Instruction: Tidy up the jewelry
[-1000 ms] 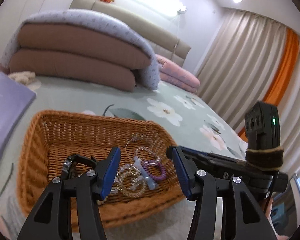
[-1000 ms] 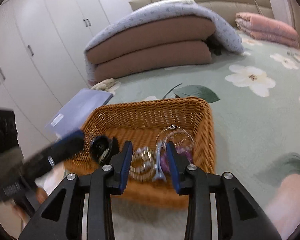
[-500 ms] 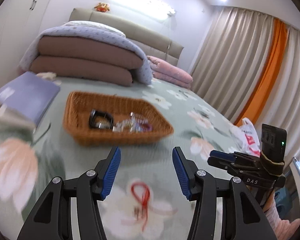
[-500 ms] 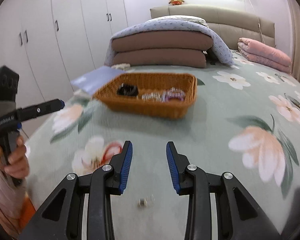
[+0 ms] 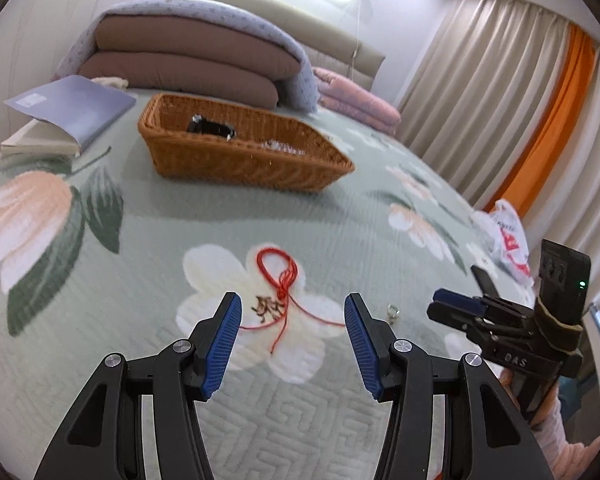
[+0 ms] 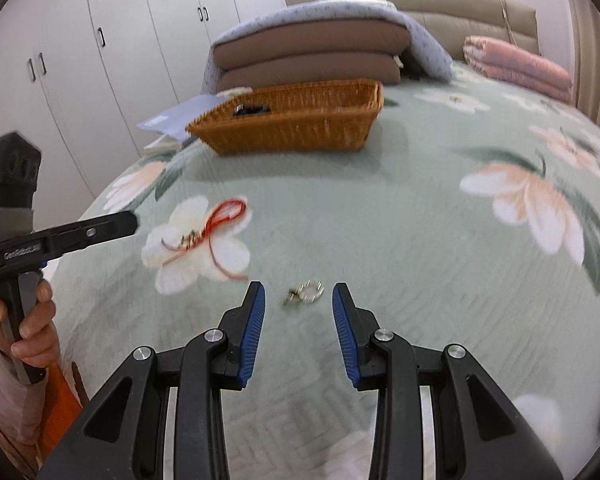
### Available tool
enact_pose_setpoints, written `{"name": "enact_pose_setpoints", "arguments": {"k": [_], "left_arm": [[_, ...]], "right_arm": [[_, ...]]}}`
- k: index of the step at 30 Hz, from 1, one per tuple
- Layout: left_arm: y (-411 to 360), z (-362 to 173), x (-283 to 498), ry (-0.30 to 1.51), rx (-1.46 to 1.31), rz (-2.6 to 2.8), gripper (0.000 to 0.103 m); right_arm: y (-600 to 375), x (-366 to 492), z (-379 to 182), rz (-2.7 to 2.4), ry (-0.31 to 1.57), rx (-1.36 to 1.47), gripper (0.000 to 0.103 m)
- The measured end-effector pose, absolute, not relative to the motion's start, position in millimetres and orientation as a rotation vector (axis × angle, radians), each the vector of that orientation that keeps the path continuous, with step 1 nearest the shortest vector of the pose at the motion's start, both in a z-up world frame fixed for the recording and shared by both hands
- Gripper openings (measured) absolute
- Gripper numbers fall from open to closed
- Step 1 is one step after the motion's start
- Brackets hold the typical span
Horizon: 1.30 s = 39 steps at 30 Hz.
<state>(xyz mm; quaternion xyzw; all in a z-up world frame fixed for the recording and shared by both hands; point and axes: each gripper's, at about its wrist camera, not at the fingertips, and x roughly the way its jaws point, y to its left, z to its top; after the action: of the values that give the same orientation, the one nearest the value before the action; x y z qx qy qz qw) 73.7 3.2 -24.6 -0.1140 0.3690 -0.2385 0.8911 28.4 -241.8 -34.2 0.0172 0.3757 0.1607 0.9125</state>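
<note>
A red cord bracelet (image 5: pixel 281 280) lies on the green floral bedspread just ahead of my open, empty left gripper (image 5: pixel 293 312); it also shows in the right wrist view (image 6: pixel 214 232). A small silver ring piece (image 6: pixel 306 291) lies just ahead of my open, empty right gripper (image 6: pixel 299 306); it shows small in the left wrist view (image 5: pixel 393 312). A wicker basket (image 5: pixel 240 160) farther up the bed holds a black watch (image 5: pixel 211 128) and several bracelets (image 5: pixel 282 146). The basket (image 6: pixel 296 128) also shows in the right wrist view.
A blue folder on a book (image 5: pixel 66 108) lies left of the basket. Folded quilts (image 5: pixel 188 64) and a pink blanket (image 5: pixel 356 96) lie at the bed's head. A white plastic bag (image 5: pixel 504 236) sits at the right edge. Wardrobe doors (image 6: pixel 80 60) stand on the left.
Both grippers have pulled back from the basket toward the foot of the bed and lowered. The red bracelet and silver piece now lie just ahead of them. Both stay open.
</note>
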Motion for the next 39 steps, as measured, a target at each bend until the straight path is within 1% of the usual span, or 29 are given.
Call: {"name": "enact_pose_setpoints", "arguments": {"k": [5, 11, 23, 26, 30, 33, 34, 36, 37, 38, 39], "left_arm": [[-18, -44, 87, 0.843, -0.177, -0.46, 0.055], [-35, -58, 109, 0.908, -0.138, -0.449, 0.055], [-57, -61, 142, 0.932, -0.078, -0.428, 0.054], [-60, -62, 141, 0.921, -0.058, -0.414, 0.05], [-57, -63, 141, 0.916, -0.059, -0.398, 0.037], [-54, -63, 142, 0.92, -0.073, -0.404, 0.037], [-53, -63, 143, 0.92, -0.073, -0.404, 0.037], [-54, -63, 142, 0.917, -0.067, -0.4, 0.037], [-54, -63, 141, 0.915, -0.062, -0.398, 0.037], [-55, -63, 141, 0.911, -0.054, -0.392, 0.035], [-56, -64, 140, 0.909, -0.046, -0.386, 0.03]], "right_arm": [[-231, 35, -51, 0.277, 0.833, 0.038, 0.038], [-228, 45, -53, 0.255, 0.848, 0.08, 0.038], [-209, 54, -56, 0.185, 0.824, -0.024, 0.038], [-211, 50, -57, 0.192, 0.814, -0.017, 0.038], [-212, 48, -57, 0.189, 0.808, -0.015, 0.035], [-218, 49, -57, 0.21, 0.814, 0.023, 0.035], [-219, 50, -58, 0.21, 0.813, 0.032, 0.033], [-221, 49, -57, 0.198, 0.81, 0.03, 0.023], [-221, 49, -57, 0.197, 0.808, 0.031, 0.02], [-221, 50, -57, 0.2, 0.81, 0.033, 0.013], [-221, 49, -57, 0.201, 0.809, 0.035, 0.013]]}}
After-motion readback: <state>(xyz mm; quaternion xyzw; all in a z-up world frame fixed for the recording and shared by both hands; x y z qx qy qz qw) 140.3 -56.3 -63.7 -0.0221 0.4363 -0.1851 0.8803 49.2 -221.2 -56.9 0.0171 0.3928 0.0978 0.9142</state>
